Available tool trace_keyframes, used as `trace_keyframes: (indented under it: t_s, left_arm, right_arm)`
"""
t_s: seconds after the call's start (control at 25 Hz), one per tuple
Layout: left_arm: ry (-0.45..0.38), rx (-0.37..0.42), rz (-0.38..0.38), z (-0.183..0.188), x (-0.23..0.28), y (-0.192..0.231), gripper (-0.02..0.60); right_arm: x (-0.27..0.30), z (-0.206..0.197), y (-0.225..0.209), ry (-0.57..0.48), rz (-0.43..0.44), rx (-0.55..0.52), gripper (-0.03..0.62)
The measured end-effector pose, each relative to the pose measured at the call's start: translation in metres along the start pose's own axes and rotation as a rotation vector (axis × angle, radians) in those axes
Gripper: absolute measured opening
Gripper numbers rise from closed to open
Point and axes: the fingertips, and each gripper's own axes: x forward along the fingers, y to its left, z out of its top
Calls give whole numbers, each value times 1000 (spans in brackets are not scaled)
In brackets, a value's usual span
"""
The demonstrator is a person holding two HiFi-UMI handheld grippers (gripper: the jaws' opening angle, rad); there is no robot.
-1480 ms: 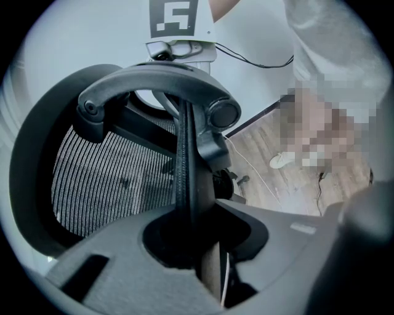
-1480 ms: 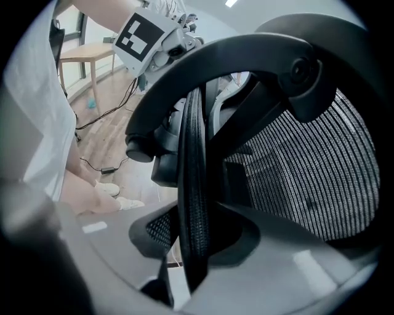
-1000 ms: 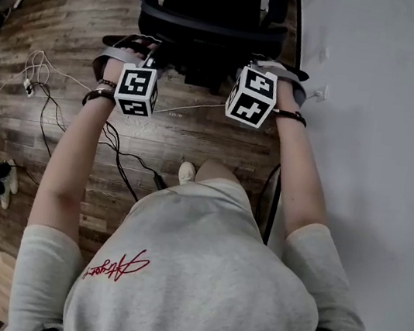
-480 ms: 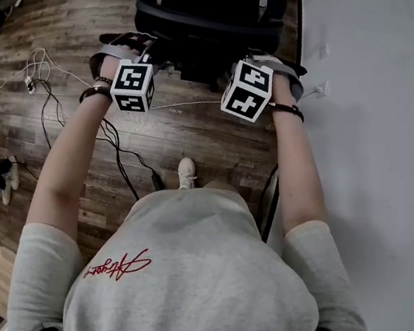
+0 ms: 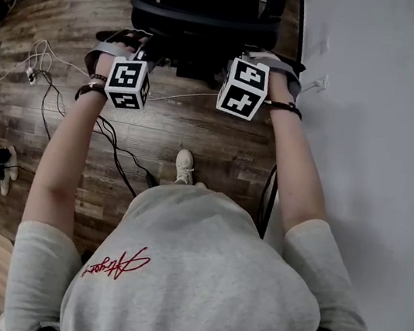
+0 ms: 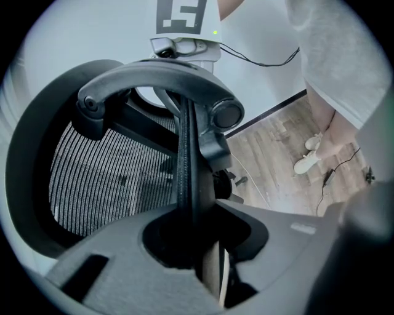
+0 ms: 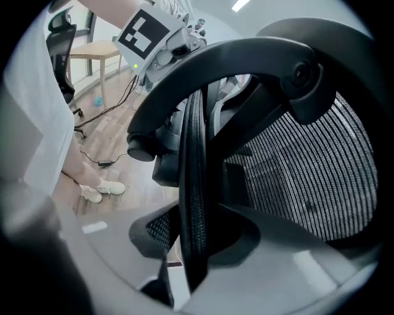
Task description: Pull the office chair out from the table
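The left gripper (image 6: 196, 243) is pinching the left rim of the office chair's (image 5: 211, 0) mesh backrest (image 6: 111, 178). The right gripper (image 7: 196, 246) is clamping the opposite rim, and each pair of jaws is pressing on the thin black edge. The chair is standing on the wooden floor (image 5: 75, 13) just beside the white table (image 5: 373, 110), with its back facing the person.

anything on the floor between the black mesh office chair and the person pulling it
Nothing solid. The left gripper and right gripper clamp the backrest of the black mesh office chair. Behind it the wooden floor carries loose black cables and a thin white cable that could snag it, plus the person's white shoe.
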Motion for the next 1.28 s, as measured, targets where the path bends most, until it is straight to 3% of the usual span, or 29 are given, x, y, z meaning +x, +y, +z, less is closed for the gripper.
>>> trace_keyframes:
  t_s: [0.72,1.08,1.28]
  left_arm:
    - [10,-23,-17,4,-12,-1,81]
    - [8,-27,-26,6,-13,-2,83]
    - [16,-8,-79,4,-14,-12,168]
  right_arm:
    - [-12,2,4,-2,36,-1,110]
    - [-14,2,3,-6,-25,-40,104]
    - [-14,4,2,-7,-63,-65,104]
